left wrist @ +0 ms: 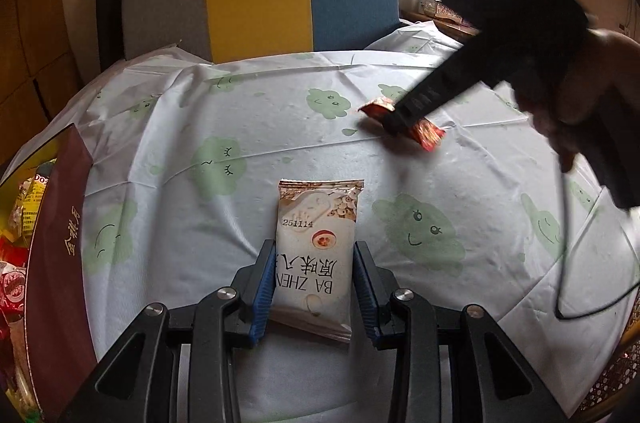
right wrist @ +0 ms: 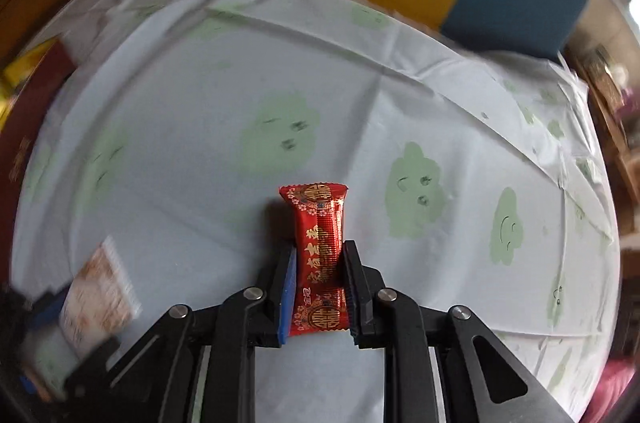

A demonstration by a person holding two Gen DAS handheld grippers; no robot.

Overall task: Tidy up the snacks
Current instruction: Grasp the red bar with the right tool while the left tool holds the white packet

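My left gripper [left wrist: 314, 247] is shut on a white snack packet [left wrist: 316, 243] printed "BA ZHEN", its far end pointing away over the tablecloth. My right gripper [right wrist: 320, 247] is shut on a red and gold candy packet [right wrist: 322, 251], pinched at its middle. In the left wrist view the right gripper [left wrist: 394, 125] holds that red packet [left wrist: 430, 135] low over the cloth at the right. In the right wrist view the white packet [right wrist: 100, 295] shows blurred at the lower left, in the left gripper.
A dark red box [left wrist: 56, 263] with gold characters stands at the left edge, with several colourful snacks [left wrist: 16, 223] inside. The table carries a white cloth with green cloud faces [left wrist: 240, 111]. A grey, yellow and blue chair [left wrist: 256, 3] stands behind it.
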